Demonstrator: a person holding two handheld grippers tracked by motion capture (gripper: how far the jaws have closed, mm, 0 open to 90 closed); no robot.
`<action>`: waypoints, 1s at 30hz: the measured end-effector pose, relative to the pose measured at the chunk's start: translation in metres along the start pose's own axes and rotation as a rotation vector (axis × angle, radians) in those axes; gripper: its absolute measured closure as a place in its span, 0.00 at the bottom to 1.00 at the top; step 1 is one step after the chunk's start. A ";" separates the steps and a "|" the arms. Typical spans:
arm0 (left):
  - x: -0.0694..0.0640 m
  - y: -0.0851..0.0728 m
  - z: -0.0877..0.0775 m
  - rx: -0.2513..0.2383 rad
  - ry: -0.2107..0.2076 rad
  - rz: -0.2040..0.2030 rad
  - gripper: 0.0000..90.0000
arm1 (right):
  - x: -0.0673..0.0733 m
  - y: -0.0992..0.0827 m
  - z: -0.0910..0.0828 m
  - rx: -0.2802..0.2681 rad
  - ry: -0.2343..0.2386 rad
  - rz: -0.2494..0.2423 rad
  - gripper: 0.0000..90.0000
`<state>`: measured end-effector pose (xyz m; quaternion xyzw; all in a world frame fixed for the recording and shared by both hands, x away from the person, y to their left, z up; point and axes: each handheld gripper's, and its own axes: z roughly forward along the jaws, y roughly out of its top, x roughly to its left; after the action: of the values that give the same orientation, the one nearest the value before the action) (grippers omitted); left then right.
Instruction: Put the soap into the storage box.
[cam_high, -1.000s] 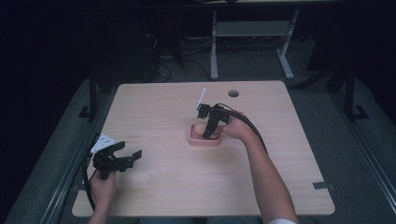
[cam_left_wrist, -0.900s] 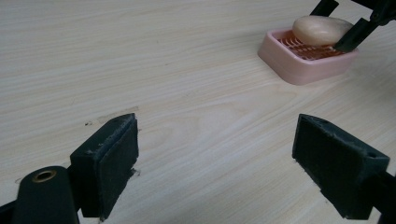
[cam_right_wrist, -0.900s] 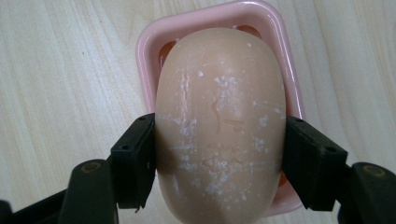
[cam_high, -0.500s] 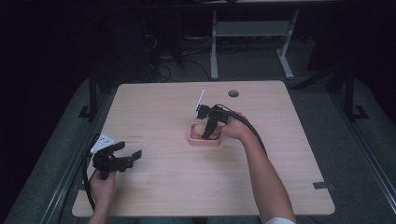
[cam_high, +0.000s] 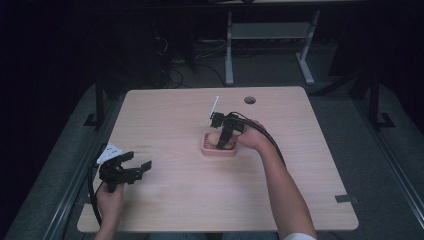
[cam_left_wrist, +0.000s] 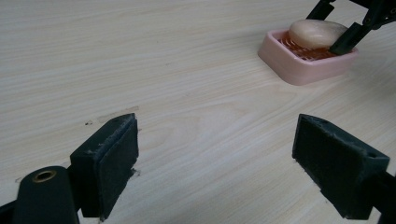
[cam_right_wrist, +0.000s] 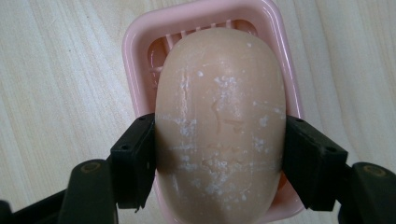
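Nothing has visibly shifted since a second ago. From the high view, the right gripper (cam_high: 223, 141) dips into the pink plastic soap dish (cam_high: 218, 146) mid-table; the left gripper (cam_high: 131, 169) rests spread wide near the left edge of the pale wooden table (cam_high: 165, 120). The left gripper view shows its jaws empty. The right gripper view alone reveals the jaws pressed against both sides of the beige oval soap bar (cam_right_wrist: 219, 121), over the dish.

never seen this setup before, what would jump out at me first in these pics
The soap, a pale oval bar, sits in a pink dish mid-table, with the right gripper closed on its sides. The left gripper rests open near the table's left edge, jaws wide apart, pointing towards the dish.
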<state>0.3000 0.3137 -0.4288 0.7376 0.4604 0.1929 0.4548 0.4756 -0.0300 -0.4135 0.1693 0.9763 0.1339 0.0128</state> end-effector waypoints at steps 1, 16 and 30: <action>0.000 0.000 0.000 0.000 0.001 0.000 0.16 | 0.000 0.000 0.000 0.001 0.000 -0.002 0.35; 0.000 0.000 0.000 -0.005 0.001 -0.006 0.16 | 0.000 0.001 0.001 -0.002 -0.001 -0.010 0.35; -0.001 0.000 0.001 -0.001 0.002 -0.012 0.16 | -0.001 0.000 0.002 -0.003 0.006 -0.006 0.35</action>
<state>0.3007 0.3126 -0.4290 0.7345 0.4650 0.1912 0.4558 0.4767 -0.0303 -0.4151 0.1658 0.9767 0.1359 0.0106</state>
